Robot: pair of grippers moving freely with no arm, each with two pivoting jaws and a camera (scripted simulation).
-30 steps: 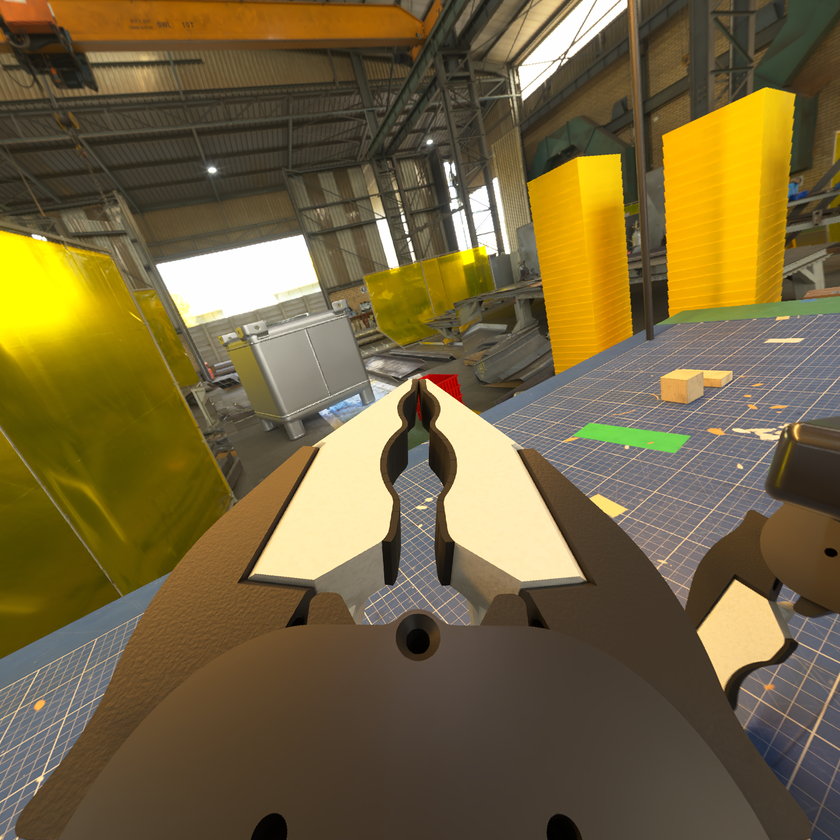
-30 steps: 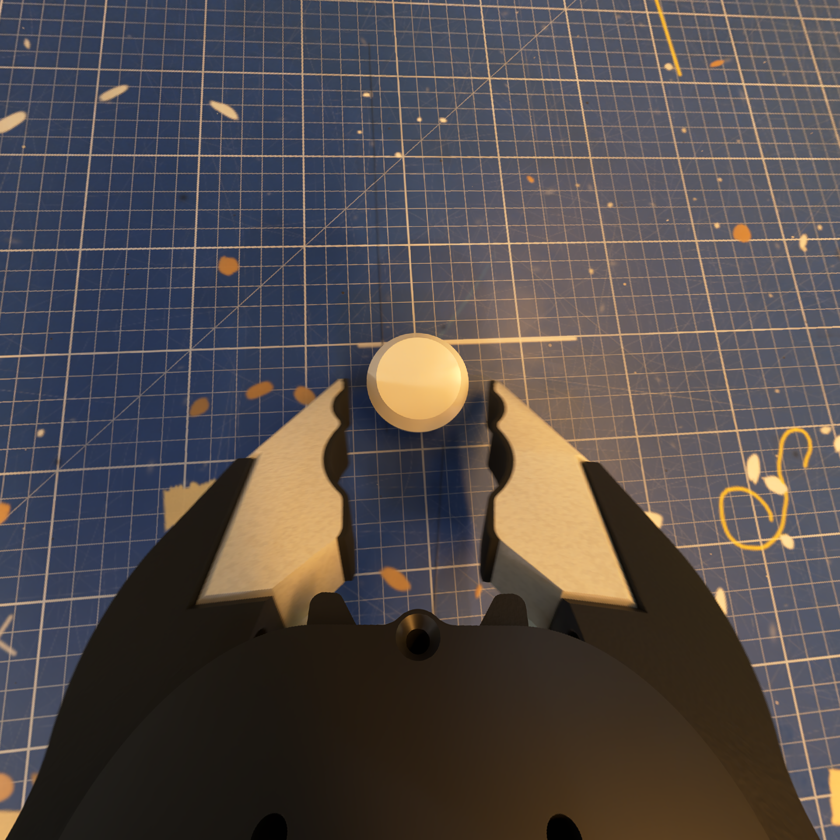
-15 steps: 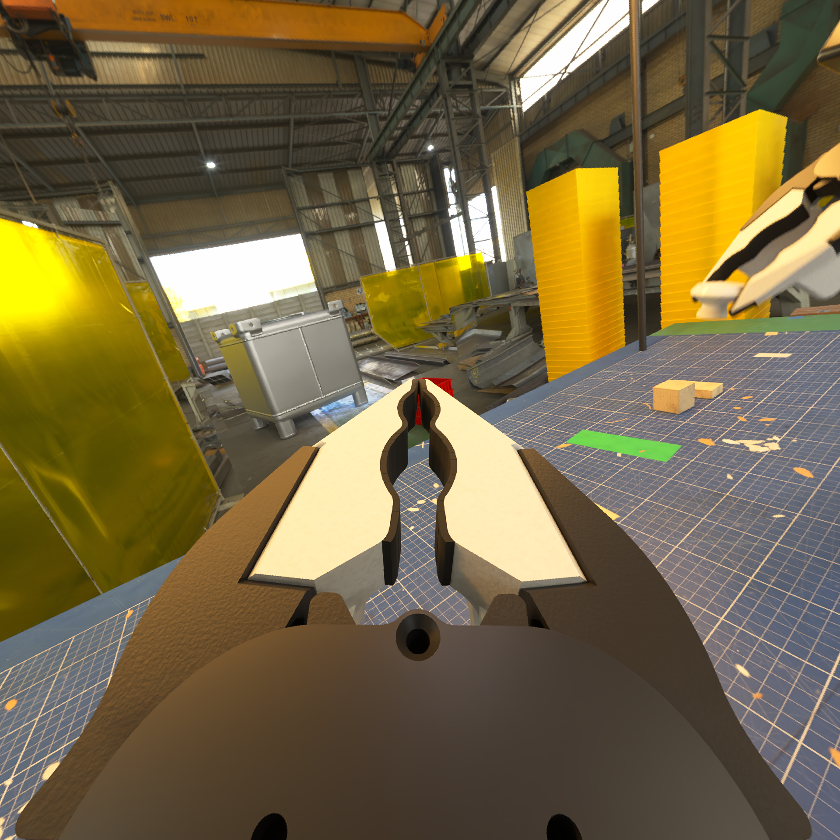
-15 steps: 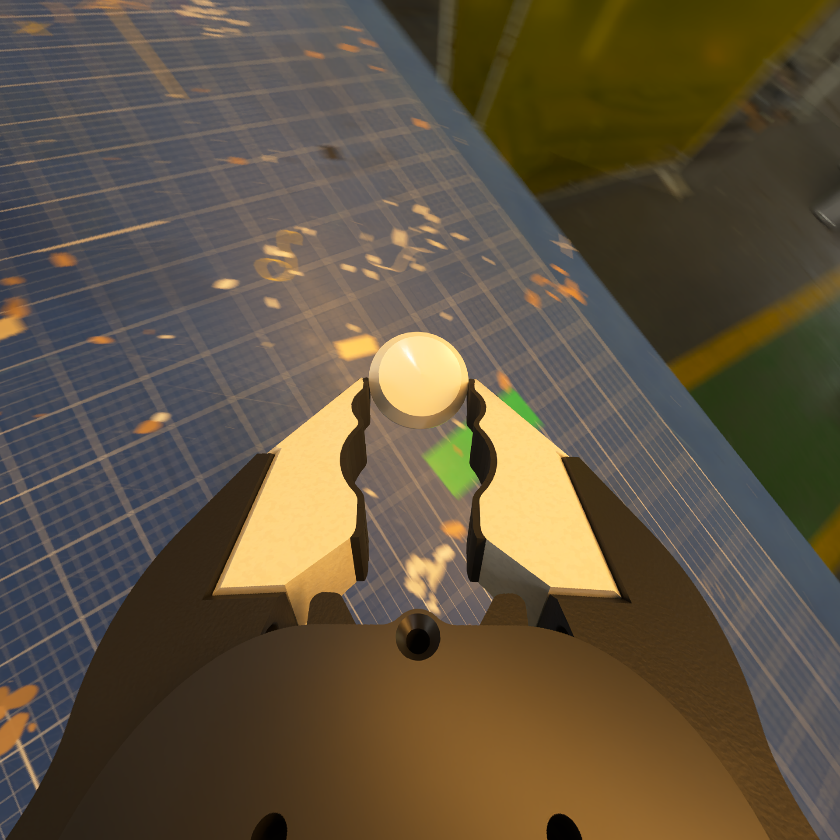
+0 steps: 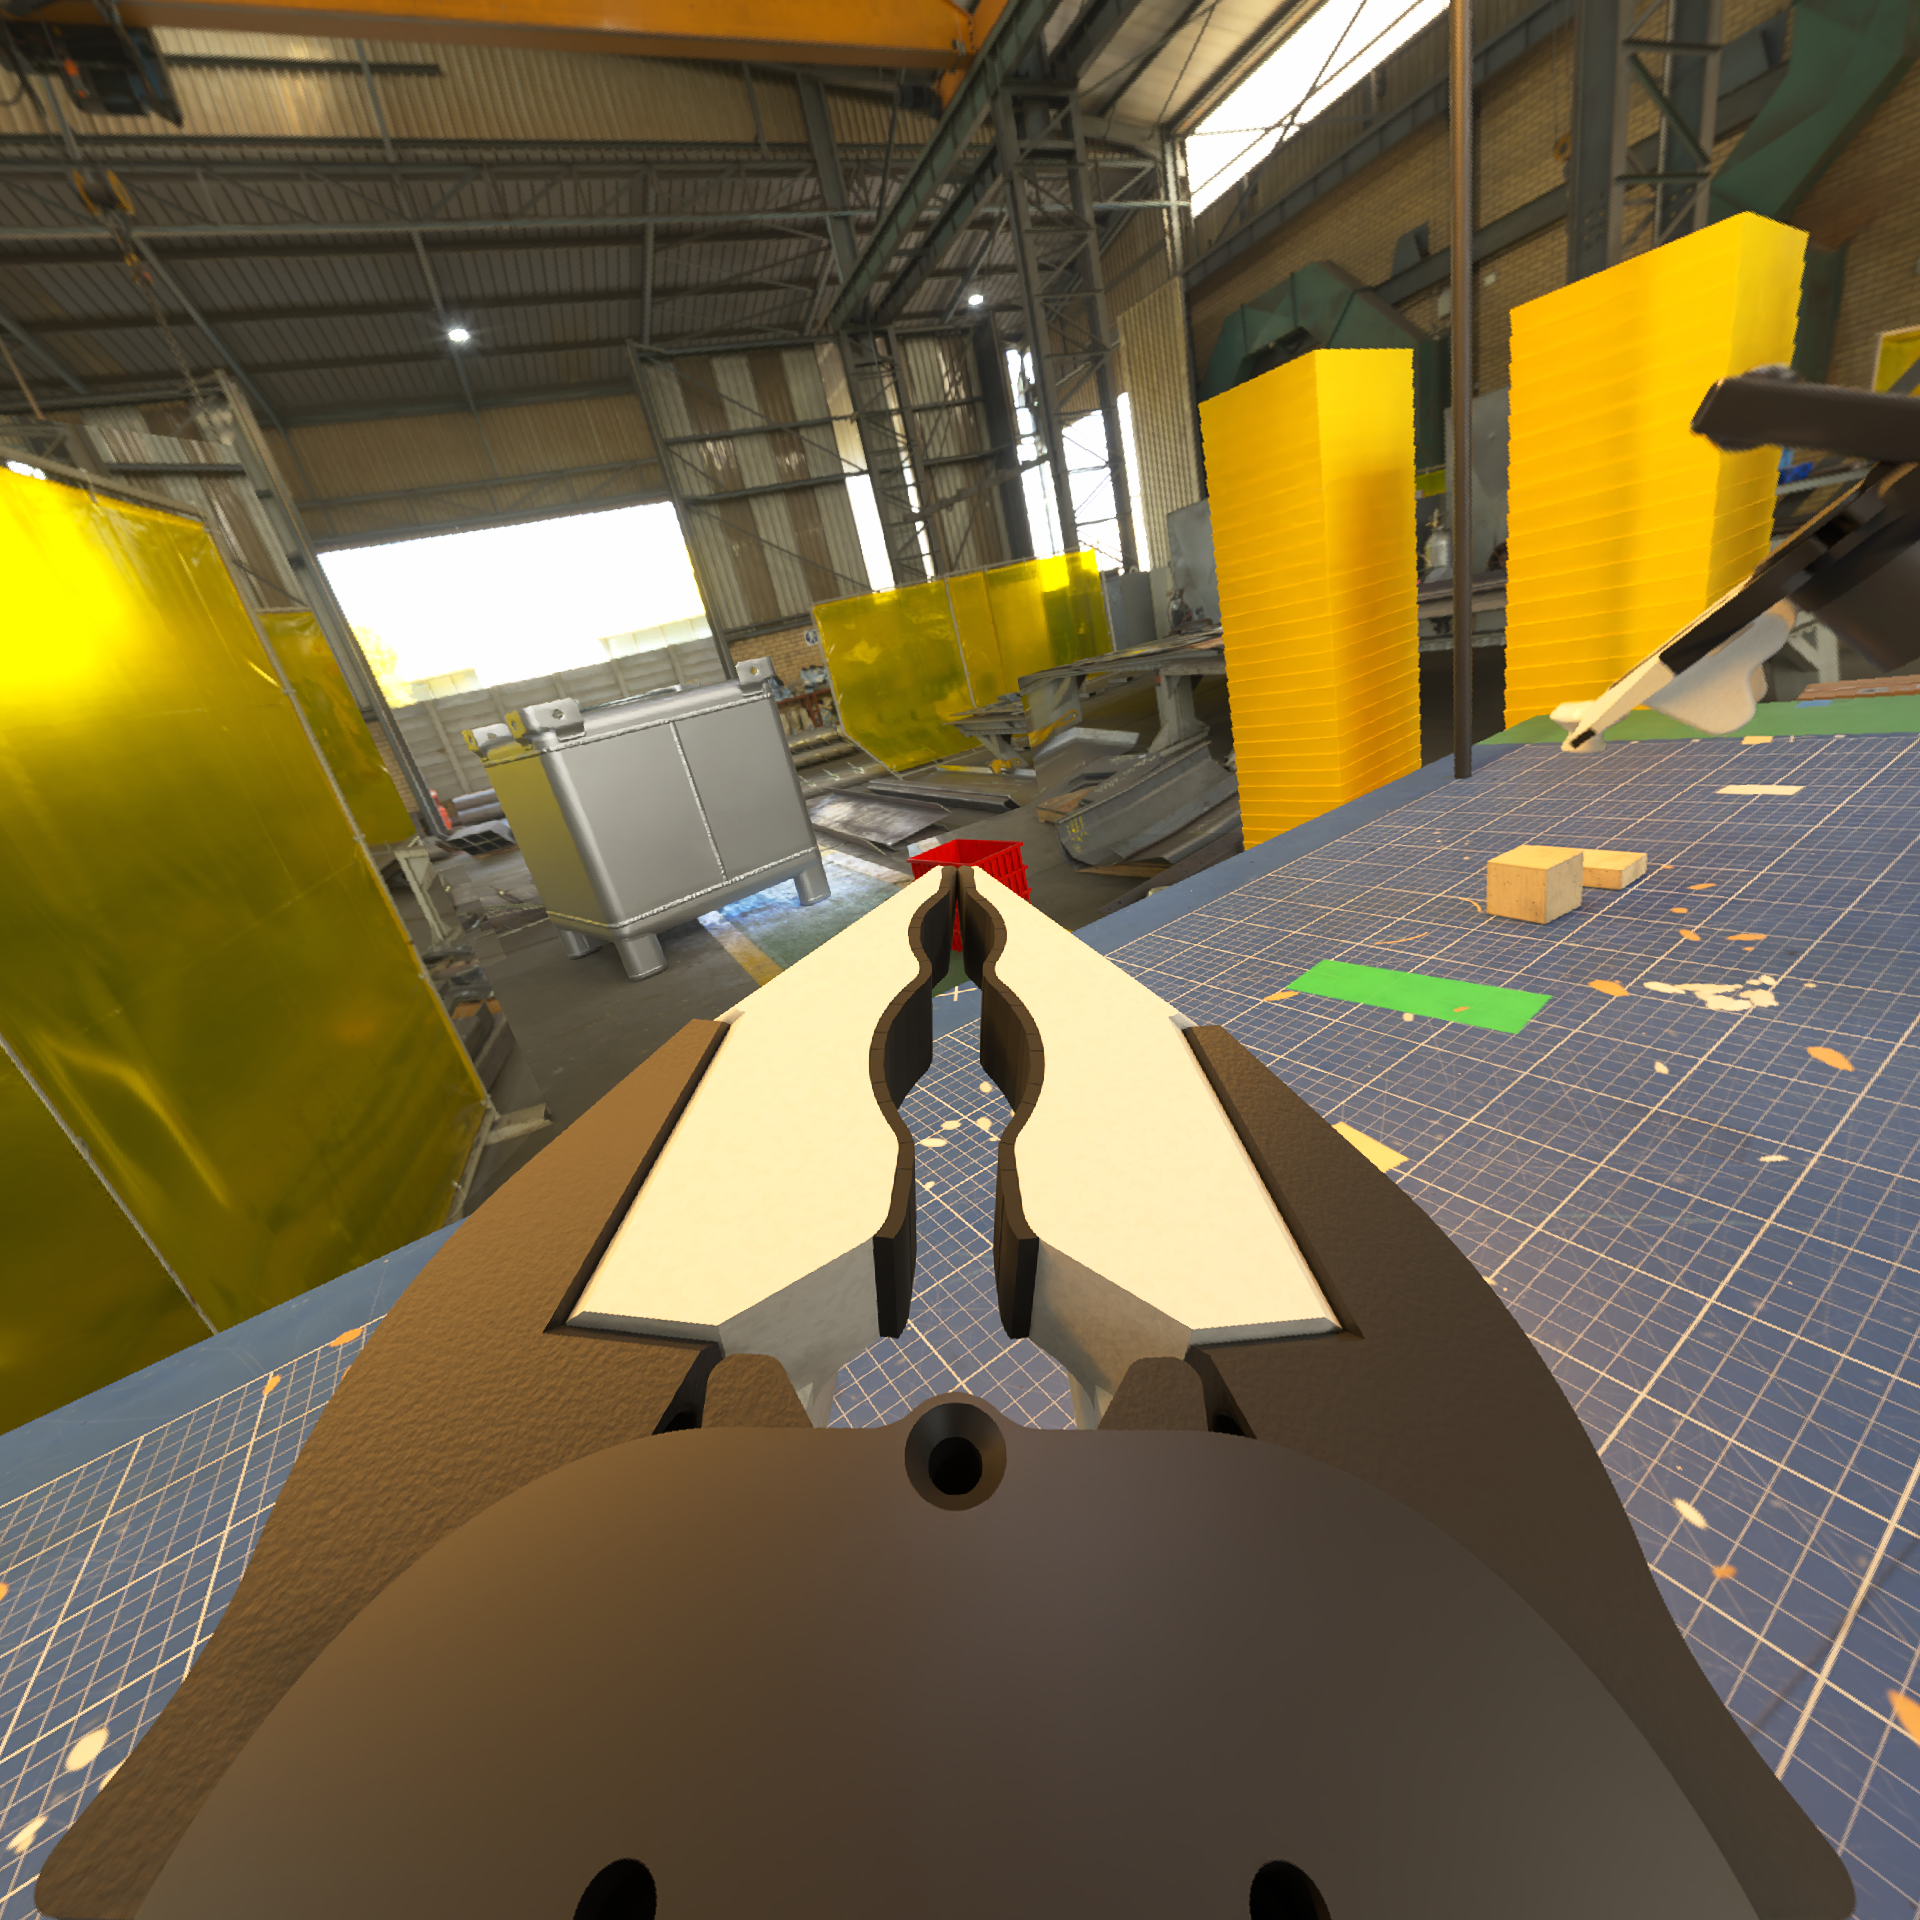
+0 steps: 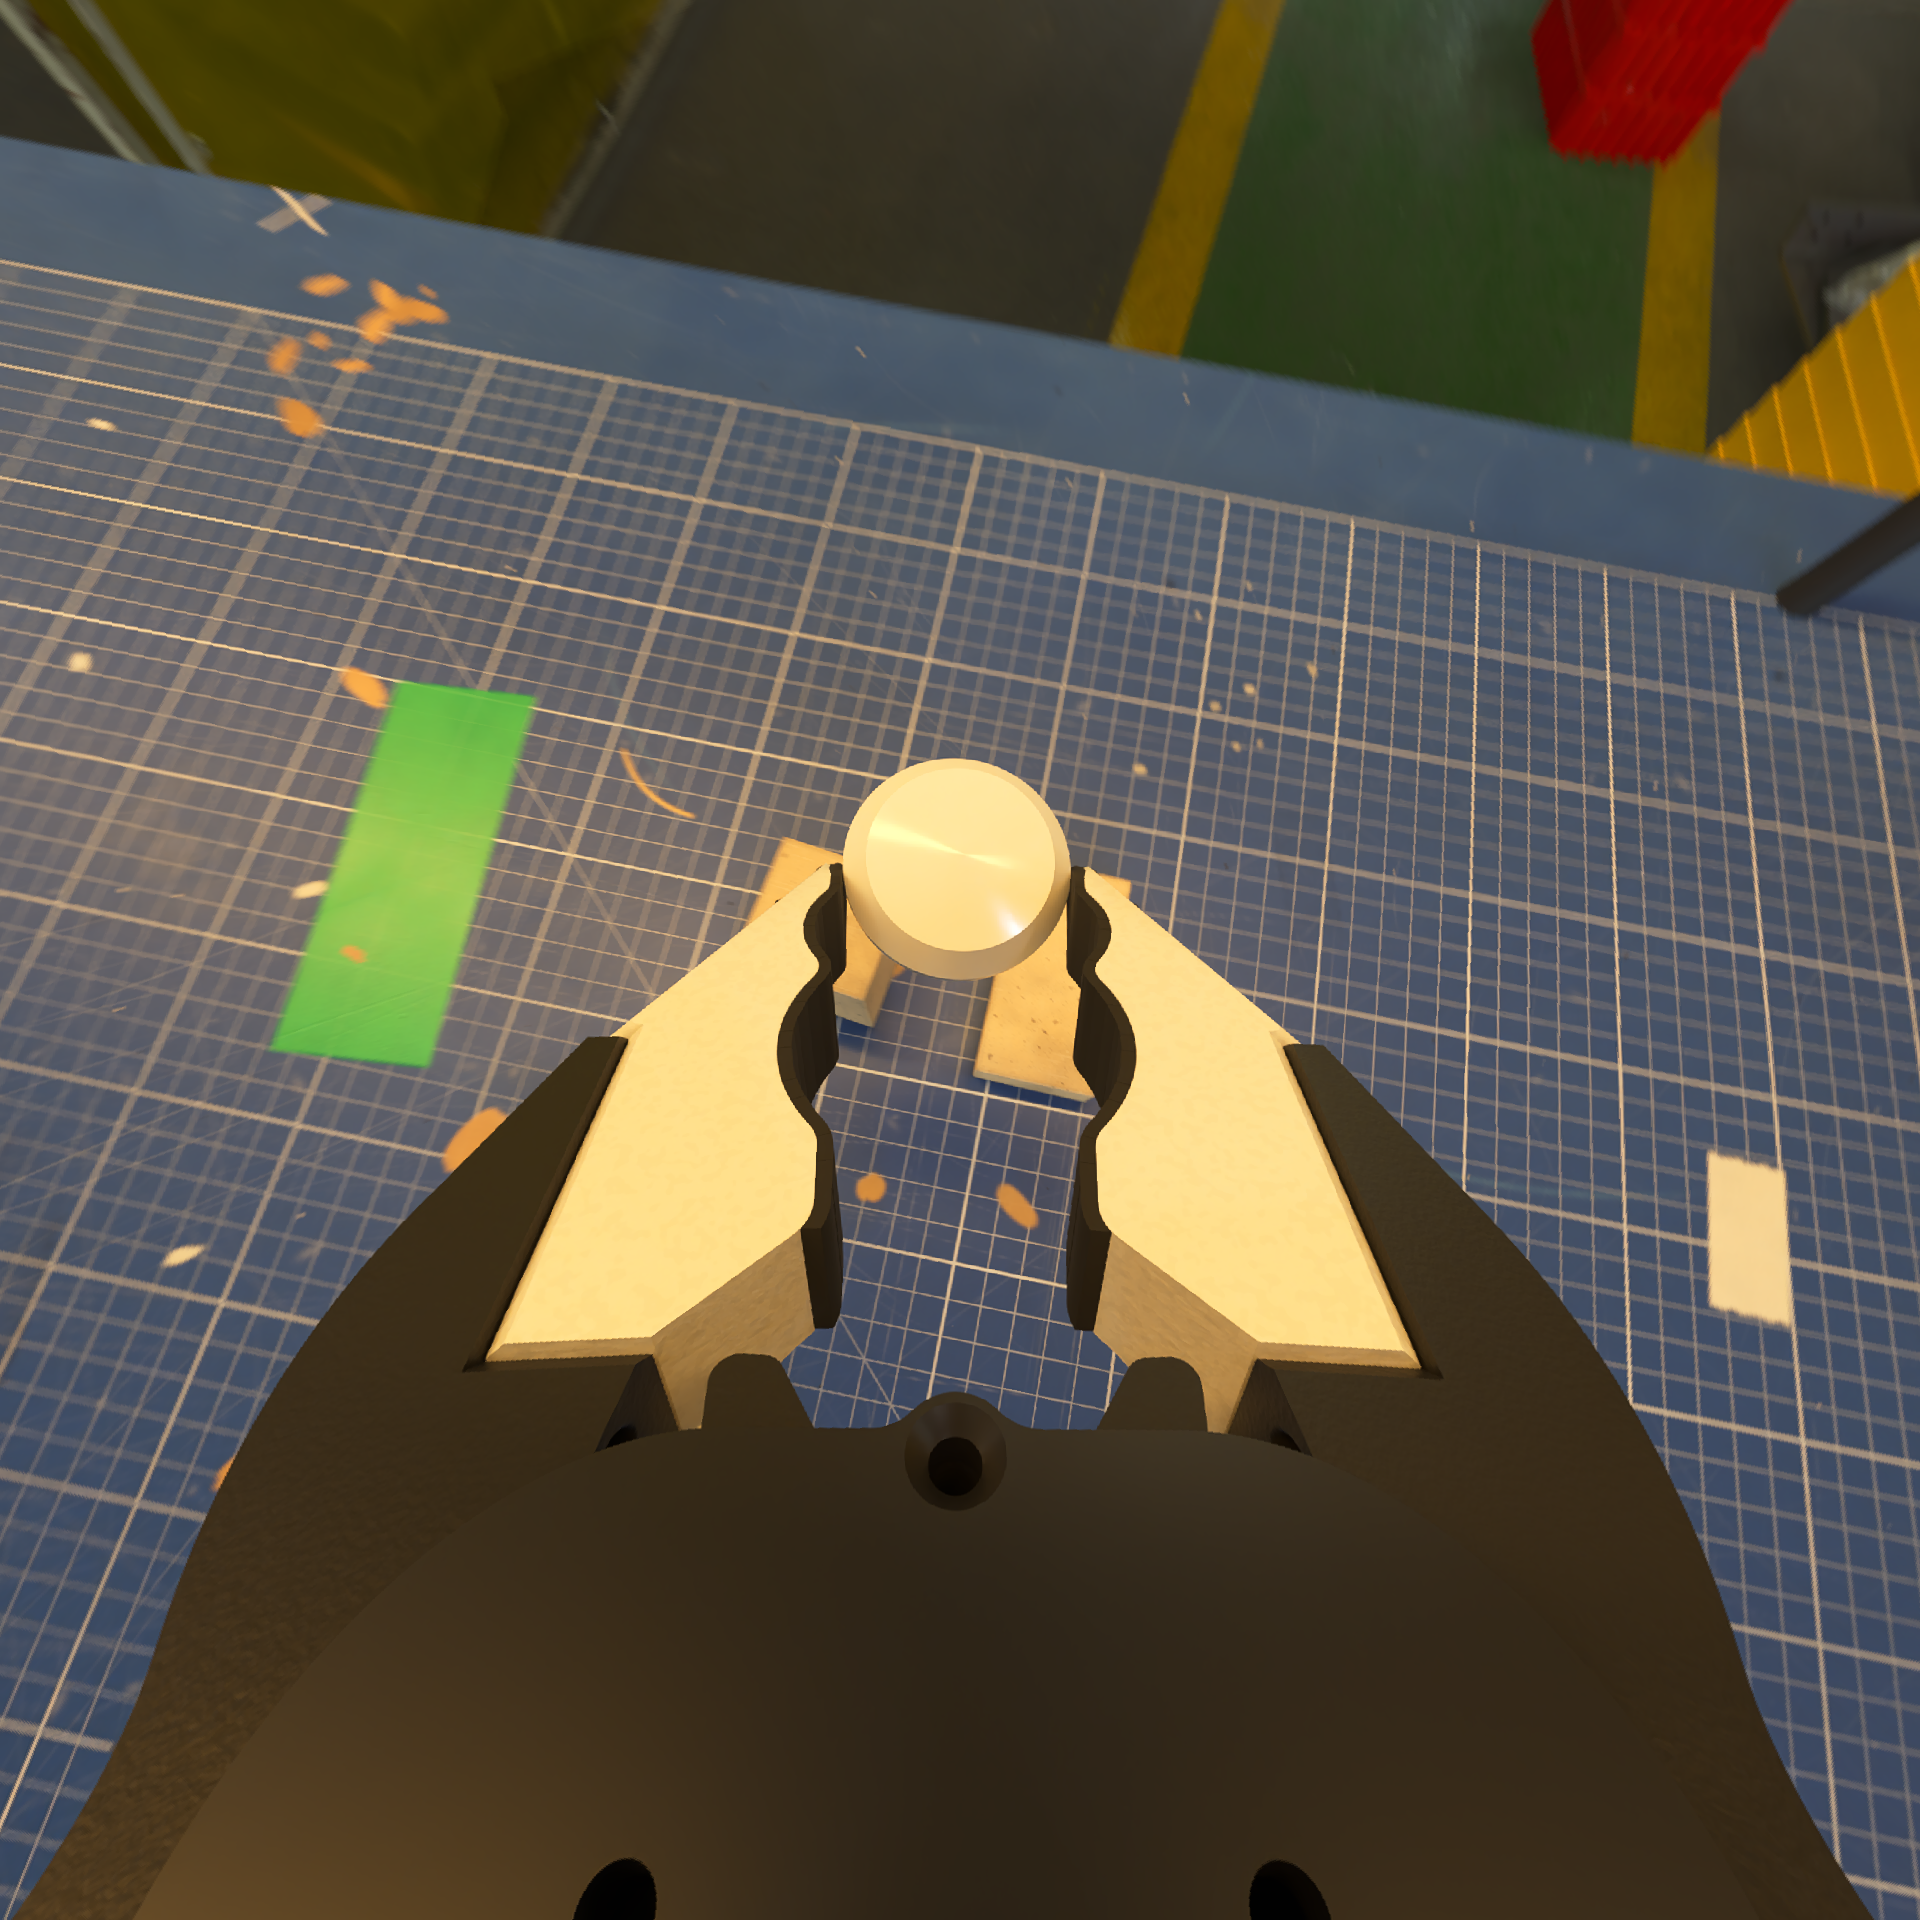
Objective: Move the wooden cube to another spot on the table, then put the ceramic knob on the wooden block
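My right gripper pinches knob at fingertips, above block and cube below fingers; left gripper clenched empty; shallow tip grip, knob may slip

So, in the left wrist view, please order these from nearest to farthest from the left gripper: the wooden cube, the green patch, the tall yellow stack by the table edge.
1. The green patch, flat on the mat, ahead and right of the left gripper.
2. The wooden cube, farther right, beside the flat wooden block.
3. The tall yellow stack, beyond the table edge.
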